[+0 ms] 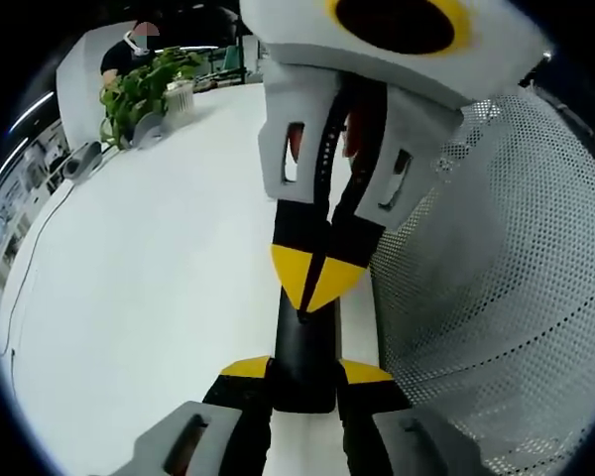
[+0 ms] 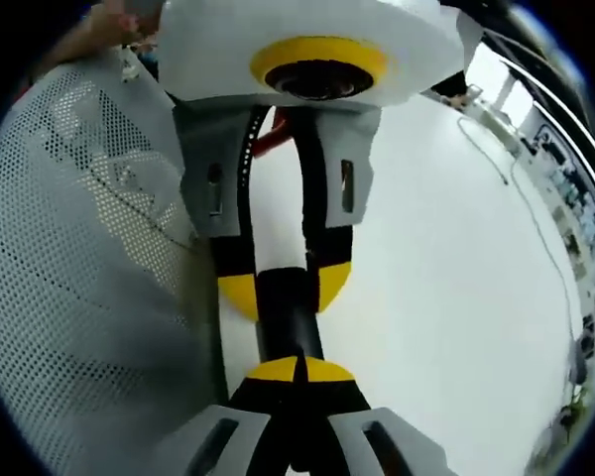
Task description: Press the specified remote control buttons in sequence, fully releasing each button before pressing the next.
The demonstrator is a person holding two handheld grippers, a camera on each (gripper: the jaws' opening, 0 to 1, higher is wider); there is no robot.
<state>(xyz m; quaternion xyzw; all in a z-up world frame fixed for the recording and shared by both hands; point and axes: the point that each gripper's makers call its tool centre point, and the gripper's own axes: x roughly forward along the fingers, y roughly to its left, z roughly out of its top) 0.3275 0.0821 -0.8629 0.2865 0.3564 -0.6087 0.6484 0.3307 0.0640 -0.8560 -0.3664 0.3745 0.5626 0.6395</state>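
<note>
Yellow-tipped jaws of the left claw (image 1: 302, 382) rise from the bottom of the left gripper view and clamp the near end of a slim black remote control (image 1: 305, 347), one tip on each side of it. From the top of that view the right claw (image 1: 315, 283) comes in with its two yellow tips drawn together to a point, and that point sits on the upper face of the remote, about midway along the visible length.

Right gripper view: the right claw (image 2: 299, 372) shows its yellow tips pressed together, clenched with no gap, lying over the black remote control (image 2: 286, 317). The left claw (image 2: 283, 288) enters from above, its jaws spread on either side of the remote's far end and gripping it.

The remote lies flat, lengthwise between the two claws, on a white table (image 1: 159, 288), close to the table's edge. A white perforated mesh panel (image 1: 506, 258) stands just beside the remote along that edge. Well apart, at the far side of the table, a green leafy plant (image 1: 144, 89) stands in a light pot. A thin dark cable (image 2: 535, 228) runs across the table's far part.
</note>
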